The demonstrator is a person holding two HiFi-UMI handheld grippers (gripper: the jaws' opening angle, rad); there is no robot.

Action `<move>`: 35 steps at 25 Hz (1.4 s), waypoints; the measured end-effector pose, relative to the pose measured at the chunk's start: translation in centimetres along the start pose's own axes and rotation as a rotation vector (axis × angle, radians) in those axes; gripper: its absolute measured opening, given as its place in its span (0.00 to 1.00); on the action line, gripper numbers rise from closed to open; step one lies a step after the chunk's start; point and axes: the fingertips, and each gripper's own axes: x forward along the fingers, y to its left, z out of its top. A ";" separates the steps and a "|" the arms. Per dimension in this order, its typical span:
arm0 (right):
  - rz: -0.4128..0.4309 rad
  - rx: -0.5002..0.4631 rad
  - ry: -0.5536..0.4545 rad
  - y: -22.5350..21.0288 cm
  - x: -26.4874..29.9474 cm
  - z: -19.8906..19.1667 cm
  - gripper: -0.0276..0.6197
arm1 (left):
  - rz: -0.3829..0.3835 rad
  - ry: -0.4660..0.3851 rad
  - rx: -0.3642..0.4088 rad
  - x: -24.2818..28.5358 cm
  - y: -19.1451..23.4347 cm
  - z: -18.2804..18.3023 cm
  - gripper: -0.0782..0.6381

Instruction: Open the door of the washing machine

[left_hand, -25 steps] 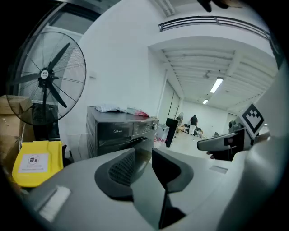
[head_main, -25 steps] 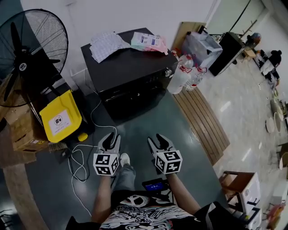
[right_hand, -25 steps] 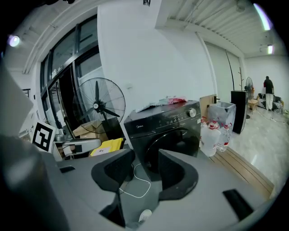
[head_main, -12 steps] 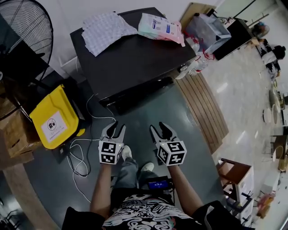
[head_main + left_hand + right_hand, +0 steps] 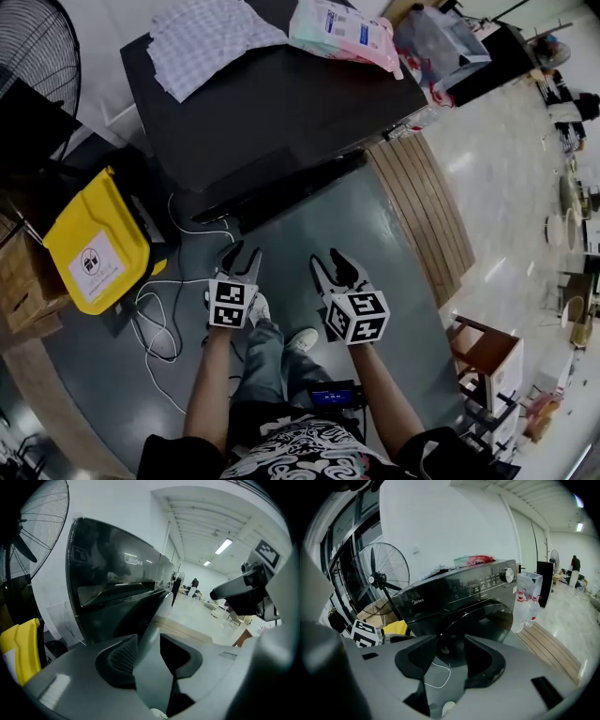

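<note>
The black washing machine [image 5: 272,103] stands ahead of me, seen from above in the head view. Its round front door [image 5: 487,620] is closed and shows best in the right gripper view; from above only its bulge [image 5: 291,192] shows. My left gripper [image 5: 240,251] hangs over the floor short of the machine's front, its jaws opening with nothing between them [image 5: 147,641]. Beside it my right gripper [image 5: 333,262] is open and empty, and points at the door [image 5: 450,641]. Neither gripper touches the machine.
A checked cloth [image 5: 202,42] and a plastic package [image 5: 342,28] lie on the machine's top. A yellow bin [image 5: 94,248], a fan [image 5: 37,56] and a white cable [image 5: 155,309] are at the left. A wooden pallet [image 5: 422,216] and water bottles [image 5: 525,604] are at the right.
Both grippers have come down and forward towards the machine's front, and the machine fills more of the head view. The left jaws stand wider apart than before.
</note>
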 end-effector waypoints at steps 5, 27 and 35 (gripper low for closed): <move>-0.006 0.056 0.015 -0.9 2.3 -1.4 0.32 | -0.018 0.015 -0.007 3.6 1.4 -1.3 0.31; -0.001 0.138 0.040 -2.0 4.5 -3.3 0.31 | -0.062 0.131 0.213 10.4 1.3 -2.4 0.24; -0.015 0.157 0.052 -2.0 4.3 -3.4 0.30 | -0.165 0.188 0.306 9.4 -2.3 -4.1 0.21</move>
